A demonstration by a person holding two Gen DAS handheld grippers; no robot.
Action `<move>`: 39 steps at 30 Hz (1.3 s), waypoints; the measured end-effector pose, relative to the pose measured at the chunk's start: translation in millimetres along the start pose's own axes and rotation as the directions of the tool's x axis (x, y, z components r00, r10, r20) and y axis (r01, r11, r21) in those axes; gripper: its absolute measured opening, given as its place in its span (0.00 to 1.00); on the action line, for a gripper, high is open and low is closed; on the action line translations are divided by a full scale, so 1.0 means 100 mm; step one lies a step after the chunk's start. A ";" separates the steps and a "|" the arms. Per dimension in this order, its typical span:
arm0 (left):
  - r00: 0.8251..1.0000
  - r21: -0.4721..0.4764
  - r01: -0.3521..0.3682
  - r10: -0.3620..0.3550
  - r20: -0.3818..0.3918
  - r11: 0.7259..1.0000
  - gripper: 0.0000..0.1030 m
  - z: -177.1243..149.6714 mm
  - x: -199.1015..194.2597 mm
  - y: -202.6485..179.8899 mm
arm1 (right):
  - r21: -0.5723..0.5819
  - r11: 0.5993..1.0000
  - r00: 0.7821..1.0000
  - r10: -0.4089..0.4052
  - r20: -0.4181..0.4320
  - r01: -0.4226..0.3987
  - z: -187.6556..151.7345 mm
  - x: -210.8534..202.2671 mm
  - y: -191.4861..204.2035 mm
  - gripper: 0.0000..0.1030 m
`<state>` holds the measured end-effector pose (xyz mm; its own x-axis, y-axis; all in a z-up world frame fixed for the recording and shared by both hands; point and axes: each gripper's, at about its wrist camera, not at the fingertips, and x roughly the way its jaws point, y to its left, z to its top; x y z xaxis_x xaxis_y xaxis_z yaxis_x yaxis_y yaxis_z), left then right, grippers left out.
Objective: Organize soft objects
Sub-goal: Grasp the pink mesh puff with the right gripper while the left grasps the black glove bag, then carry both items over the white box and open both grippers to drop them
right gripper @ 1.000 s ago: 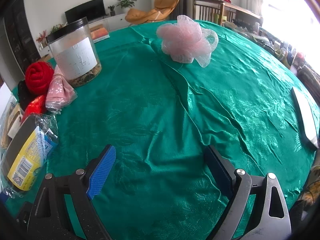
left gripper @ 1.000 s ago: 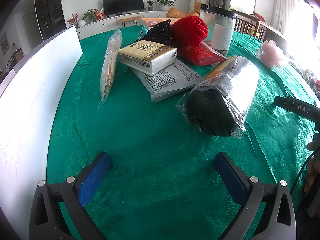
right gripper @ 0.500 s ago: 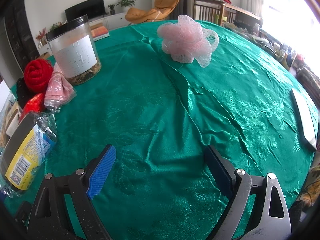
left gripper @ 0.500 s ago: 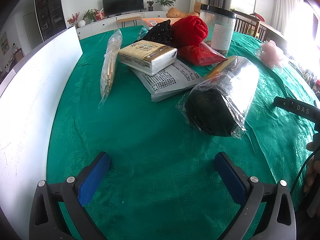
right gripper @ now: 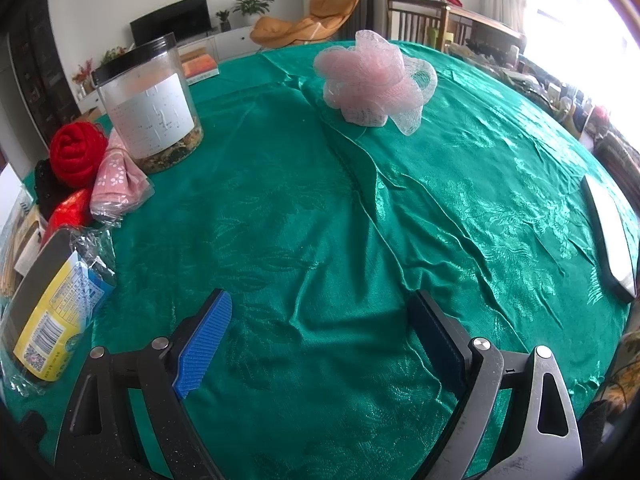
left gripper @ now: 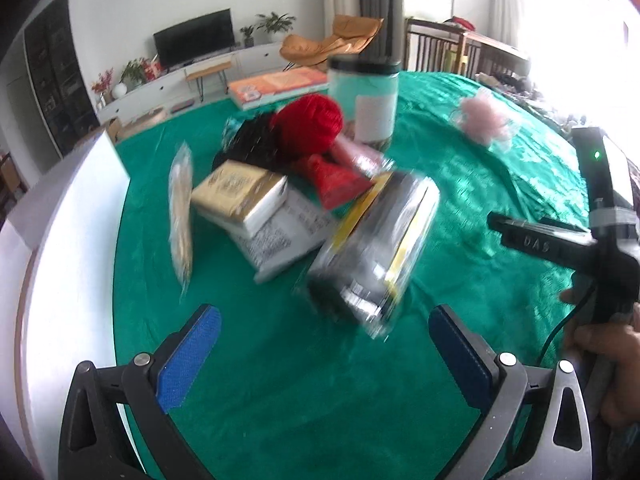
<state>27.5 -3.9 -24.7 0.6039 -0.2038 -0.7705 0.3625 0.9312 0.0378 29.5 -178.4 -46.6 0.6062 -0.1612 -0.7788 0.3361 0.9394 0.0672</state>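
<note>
Where green tablecloth [right gripper: 320,208] covers the table: pink mesh puff [right gripper: 374,80] lying alone at far side, apart from clutter.
Left gripper [left gripper: 324,344] and right gripper [right gripper: 320,332] both spread wide, empty, above cloth. Jar [right gripper: 148,104], red yarn [right gripper: 76,156], bagged items at left. Living room behind: television [right gripper: 172,20], orange chair [right gripper: 308,20].

A left gripper [left gripper: 324,344] hangs with jaws spread wide and empty above a green tablecloth [left gripper: 280,380]. Ahead lies a blurred clear plastic bag [left gripper: 372,248] holding something dark, beside a tissue pack [left gripper: 240,196], a red yarn ball [left gripper: 308,124] and a lidded jar [left gripper: 366,100]. A pink mesh puff [left gripper: 484,120] sits apart. At right, a hand [left gripper: 608,352] grips the right gripper's [left gripper: 560,240] handle.
</note>
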 end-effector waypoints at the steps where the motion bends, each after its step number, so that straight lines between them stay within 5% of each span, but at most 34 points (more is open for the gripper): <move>1: 1.000 0.029 0.001 -0.002 0.008 1.000 1.00 0.12 0.03 -0.07 | 0.019 1.000 1.000 0.022 0.004 -0.022 0.00 -0.02 -0.04 0.89; 5: 0.995 0.128 -0.019 0.031 -0.093 0.992 0.98 0.39 0.46 -0.31 | 0.217 0.966 0.985 0.112 0.135 -0.140 0.04 -0.27 -0.50 0.88; 7: 0.988 0.156 -0.038 0.061 -0.145 0.987 0.73 0.40 0.63 -0.38 | 0.272 0.950 0.976 0.101 0.194 -0.152 0.16 -0.37 -0.73 0.89; 12: 0.984 0.070 0.034 -0.021 -0.177 0.997 0.60 0.45 0.71 -0.26 | 0.066 0.992 0.986 0.098 0.133 -0.107 1.03 -0.13 -0.81 0.89; 17: 0.953 -0.183 0.222 -0.253 -0.169 0.958 0.56 0.38 0.50 0.12 | -0.165 0.986 1.000 0.021 -0.017 -0.023 1.67 0.63 -0.61 0.88; 18: 0.946 -0.214 0.249 -0.285 -0.155 0.945 0.56 0.35 0.44 0.20 | -0.170 0.984 0.996 0.040 -0.074 -0.052 1.70 0.79 -0.61 0.84; 20: 0.940 -0.250 0.287 -0.322 -0.112 0.925 0.56 0.30 0.26 0.30 | -0.121 0.986 0.985 0.097 -0.141 -0.115 1.69 0.95 -0.65 0.27; 21: 0.939 -0.263 0.299 -0.332 -0.090 0.917 0.56 0.28 0.17 0.37 | -0.078 0.987 0.982 0.132 -0.135 -0.143 1.67 0.93 -0.70 0.16; 27: 0.928 -0.349 0.364 -0.369 0.054 0.864 0.56 0.28 -0.37 0.81 | 0.001 0.962 0.962 0.273 0.026 -0.273 1.57 0.14 -0.70 0.16; 31: 0.935 -0.385 0.354 -0.322 0.146 0.852 0.56 0.24 -0.87 1.27 | -0.106 0.927 0.925 0.369 0.089 -0.360 1.53 -0.58 -0.20 0.16; 34: 0.959 -0.409 0.276 -0.218 0.183 0.870 0.56 0.08 -1.24 1.68 | -0.198 0.877 0.882 0.462 0.089 -0.439 1.45 -1.05 0.40 0.16; 36: 0.976 -0.433 0.189 -0.121 0.180 0.882 0.56 -0.09 -1.44 1.99 | -0.249 0.822 0.838 0.541 0.066 -0.512 1.32 -1.32 0.86 0.16; 39: 0.989 -0.505 0.052 0.026 0.146 0.862 0.56 -0.40 -1.70 2.50 | -0.299 0.702 0.738 0.674 -0.012 -0.646 1.05 -1.67 1.60 0.16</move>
<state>-13.0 276.2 90.1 0.7100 -0.2215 -0.6684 -0.0145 0.9444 -0.3284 57.5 -33.2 160.1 0.6655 0.5182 -0.5372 -0.3712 0.8542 0.3640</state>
